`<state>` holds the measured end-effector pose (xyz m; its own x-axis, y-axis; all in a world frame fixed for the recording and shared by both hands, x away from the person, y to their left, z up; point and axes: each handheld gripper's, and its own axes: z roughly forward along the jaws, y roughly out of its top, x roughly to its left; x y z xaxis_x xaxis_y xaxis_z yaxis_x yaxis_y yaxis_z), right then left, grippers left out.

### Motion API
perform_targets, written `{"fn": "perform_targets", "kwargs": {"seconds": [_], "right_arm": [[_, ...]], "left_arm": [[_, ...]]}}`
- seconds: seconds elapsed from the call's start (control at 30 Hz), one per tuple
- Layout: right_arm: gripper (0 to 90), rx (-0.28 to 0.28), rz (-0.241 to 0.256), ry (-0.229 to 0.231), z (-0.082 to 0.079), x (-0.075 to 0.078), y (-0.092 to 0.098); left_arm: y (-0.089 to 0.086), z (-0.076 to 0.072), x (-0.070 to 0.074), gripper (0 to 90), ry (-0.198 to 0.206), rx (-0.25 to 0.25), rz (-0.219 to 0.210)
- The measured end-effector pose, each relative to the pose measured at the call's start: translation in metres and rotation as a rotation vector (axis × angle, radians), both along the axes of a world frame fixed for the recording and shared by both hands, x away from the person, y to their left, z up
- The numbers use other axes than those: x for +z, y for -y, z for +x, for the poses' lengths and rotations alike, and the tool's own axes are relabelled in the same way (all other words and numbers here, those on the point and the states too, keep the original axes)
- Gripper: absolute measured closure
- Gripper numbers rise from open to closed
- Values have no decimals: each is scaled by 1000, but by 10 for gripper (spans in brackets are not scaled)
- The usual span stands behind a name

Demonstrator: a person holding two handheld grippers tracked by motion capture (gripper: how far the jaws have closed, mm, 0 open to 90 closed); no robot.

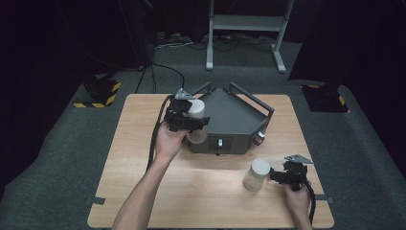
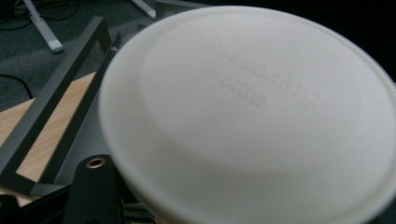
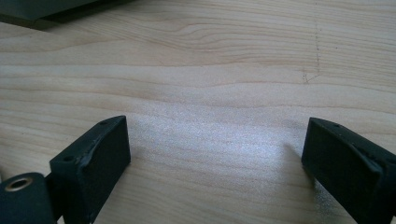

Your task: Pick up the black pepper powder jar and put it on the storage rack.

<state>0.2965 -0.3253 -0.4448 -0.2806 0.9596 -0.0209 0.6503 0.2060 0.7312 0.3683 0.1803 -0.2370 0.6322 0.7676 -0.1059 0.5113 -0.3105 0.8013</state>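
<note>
Behind the held white bottle, left tool jaws hide; right tool gapes.

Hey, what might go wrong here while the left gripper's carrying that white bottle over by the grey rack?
1. The white bottle in the left gripper sits right at the grey rack; it may knock the rack's rail or front edge.
2. Its lid crowds the left gripper view, so judging clearance there is hard.
3. The right gripper, jaws apart over bare table, rests close to the second bottle and might tip it.
</note>
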Motion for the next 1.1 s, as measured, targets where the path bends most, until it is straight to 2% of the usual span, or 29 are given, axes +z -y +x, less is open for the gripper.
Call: {"fn": "perform_targets", "kwargs": {"seconds": [0.23, 0.4, 0.6, 1.0, 1.1], "right_arm": [[75, 0, 0, 0, 0, 0, 0], [75, 0, 0, 0, 0, 0, 0], [75, 0, 0, 0, 0, 0, 0], [75, 2, 0, 2, 0, 0, 0], [75, 2, -1, 1, 0, 0, 0]], "left_arm": [[15, 18, 5, 349, -1, 37, 33], [17, 30, -1, 349, -11, 74, 15], [27, 38, -7, 349, -18, 106, 39], [36, 50, -19, 349, -32, 152, 32], [39, 52, -22, 349, -31, 162, 42]]}}
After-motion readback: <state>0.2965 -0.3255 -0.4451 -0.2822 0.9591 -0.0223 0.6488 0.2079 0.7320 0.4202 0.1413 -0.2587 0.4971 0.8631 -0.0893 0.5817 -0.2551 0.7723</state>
